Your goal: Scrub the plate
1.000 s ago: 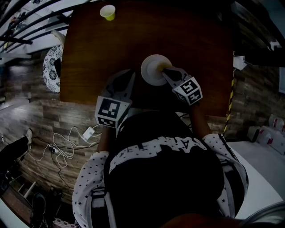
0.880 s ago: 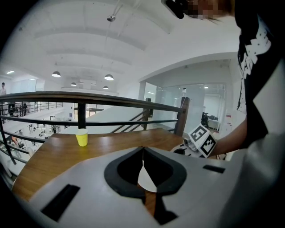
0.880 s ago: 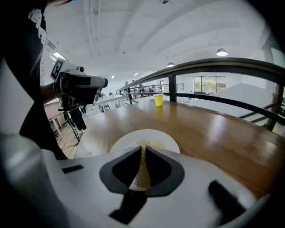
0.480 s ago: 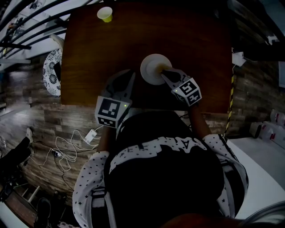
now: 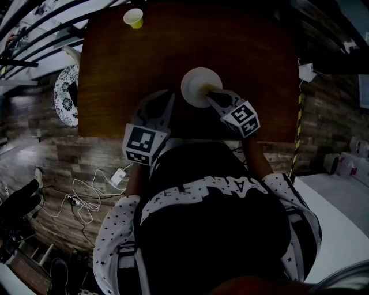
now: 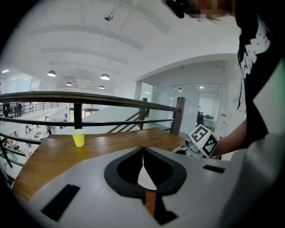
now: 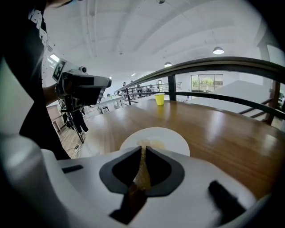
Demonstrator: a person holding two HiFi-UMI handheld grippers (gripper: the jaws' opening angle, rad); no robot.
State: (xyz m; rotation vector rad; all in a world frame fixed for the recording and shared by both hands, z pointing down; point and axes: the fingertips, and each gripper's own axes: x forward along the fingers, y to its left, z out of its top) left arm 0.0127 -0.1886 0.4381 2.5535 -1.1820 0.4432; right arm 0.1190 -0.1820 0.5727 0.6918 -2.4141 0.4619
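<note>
A white plate [image 5: 198, 83] lies on the brown wooden table [image 5: 253, 52], near its front edge. My right gripper [image 5: 209, 92] reaches over the plate's right side, shut on a yellow-brown sponge [image 7: 141, 171]. The sponge's tip rests on the plate [image 7: 169, 136], where a faint yellowish smear shows. My left gripper [image 5: 167, 99] sits just left of the plate with its jaws shut and apparently nothing between them. In the left gripper view its tips [image 6: 142, 153] meet, and the plate [image 6: 149, 180] shows beyond them.
A yellow cup [image 5: 133, 17] stands at the table's far left corner, also seen as the cup [image 6: 79, 138] and the cup [image 7: 159, 99]. A railing runs behind the table. A camera on a tripod [image 7: 82, 87] stands off the table's left. Cables lie on the floor [image 5: 86, 190].
The right gripper and sponge have shifted very slightly on the plate. The left gripper has stayed where it was.
</note>
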